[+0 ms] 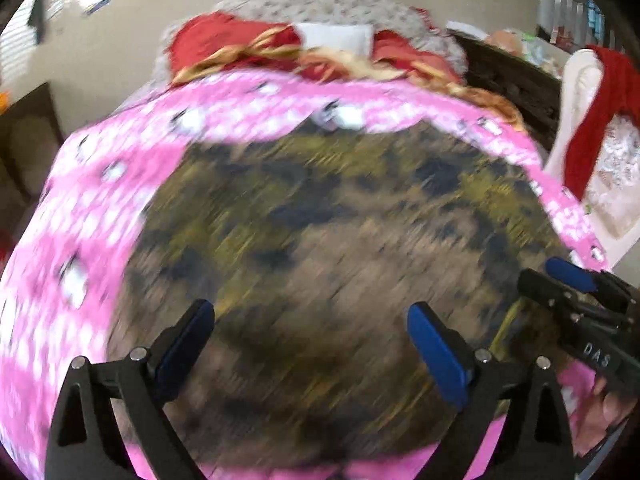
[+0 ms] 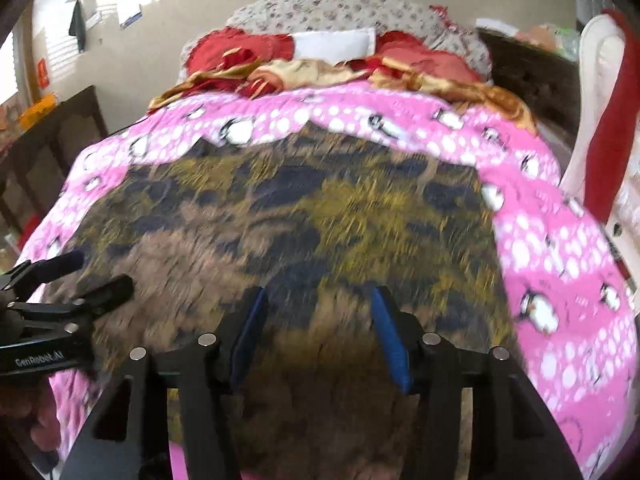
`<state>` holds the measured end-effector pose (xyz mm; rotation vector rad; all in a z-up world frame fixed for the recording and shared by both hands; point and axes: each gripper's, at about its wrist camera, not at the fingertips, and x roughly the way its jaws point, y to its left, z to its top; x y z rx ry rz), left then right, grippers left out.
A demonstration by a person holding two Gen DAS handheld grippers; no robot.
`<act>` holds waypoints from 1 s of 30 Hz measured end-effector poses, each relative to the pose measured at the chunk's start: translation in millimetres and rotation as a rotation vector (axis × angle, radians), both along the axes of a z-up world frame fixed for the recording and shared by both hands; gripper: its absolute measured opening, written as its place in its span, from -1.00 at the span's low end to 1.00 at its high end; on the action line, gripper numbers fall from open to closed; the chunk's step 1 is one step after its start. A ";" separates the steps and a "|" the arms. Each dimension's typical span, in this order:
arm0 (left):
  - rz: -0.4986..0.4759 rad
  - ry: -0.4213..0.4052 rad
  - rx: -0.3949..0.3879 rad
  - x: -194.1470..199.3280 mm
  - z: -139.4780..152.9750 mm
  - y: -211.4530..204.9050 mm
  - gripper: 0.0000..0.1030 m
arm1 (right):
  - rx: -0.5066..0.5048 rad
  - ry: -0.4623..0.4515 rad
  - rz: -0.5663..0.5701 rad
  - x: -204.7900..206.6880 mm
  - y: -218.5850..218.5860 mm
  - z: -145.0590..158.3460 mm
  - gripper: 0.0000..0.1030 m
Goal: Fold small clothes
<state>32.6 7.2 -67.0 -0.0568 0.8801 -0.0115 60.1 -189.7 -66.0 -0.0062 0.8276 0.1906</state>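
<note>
Blue-padded fingers (image 1: 438, 356) of our left gripper (image 1: 310, 344) fill the bottom of the left wrist view, spread wide with nothing between them. Under them lies the camouflage garment (image 1: 320, 240), brown, olive and dark, spread flat across the middle of the frame on a pink penguin blanket (image 1: 80, 208). Our right gripper (image 2: 318, 332) sits at the bottom centre of its own view, its jaws parted about halfway and empty above the same cloth; we also see it at the lower right edge of the left wrist view. Both pictures are blurred, so whether either pad touches the fabric we cannot tell. Red and gold clothes (image 2: 248, 60) are heaped near the top centre, against a floral pillow (image 2: 340, 10). A white chair (image 2: 596, 92) with red cloth draped on it stands at the right edge.
</note>
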 end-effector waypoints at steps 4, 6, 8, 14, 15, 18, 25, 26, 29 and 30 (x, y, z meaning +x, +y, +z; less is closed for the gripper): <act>-0.010 0.012 0.014 -11.2 -19.3 7.7 0.99 | -0.058 0.020 0.016 -4.8 3.8 -23.1 0.17; -0.009 0.015 -0.028 -14.7 -13.7 12.9 0.98 | -0.070 0.025 0.013 -2.3 6.0 -23.1 0.23; -0.005 -0.003 -0.110 -25.4 -6.7 23.7 0.98 | -0.069 0.011 0.013 -3.4 5.7 -24.7 0.26; -0.086 -0.061 -0.366 -83.0 17.7 53.4 0.97 | -0.033 -0.019 0.015 -7.8 0.9 -26.6 0.27; -0.088 -0.058 -0.421 -87.3 17.6 57.4 0.97 | -0.035 -0.019 0.014 -7.8 1.3 -26.6 0.27; -0.038 -0.013 -0.616 -90.4 3.0 75.7 0.97 | -0.043 -0.023 0.014 -8.3 2.6 -26.3 0.28; 0.158 0.097 -0.919 -66.8 -30.1 116.9 0.91 | -0.044 -0.023 0.015 -8.5 2.7 -26.6 0.28; 0.167 0.110 -0.938 -62.2 -30.5 119.0 0.91 | -0.044 -0.023 0.015 -8.5 2.5 -26.6 0.28; 0.238 0.085 -1.049 -51.2 -32.9 140.3 0.91 | -0.044 -0.024 0.016 -8.6 2.6 -26.4 0.28; 0.252 0.083 -1.073 -48.1 -34.7 145.5 0.91 | -0.044 -0.024 0.016 -8.7 2.7 -26.3 0.28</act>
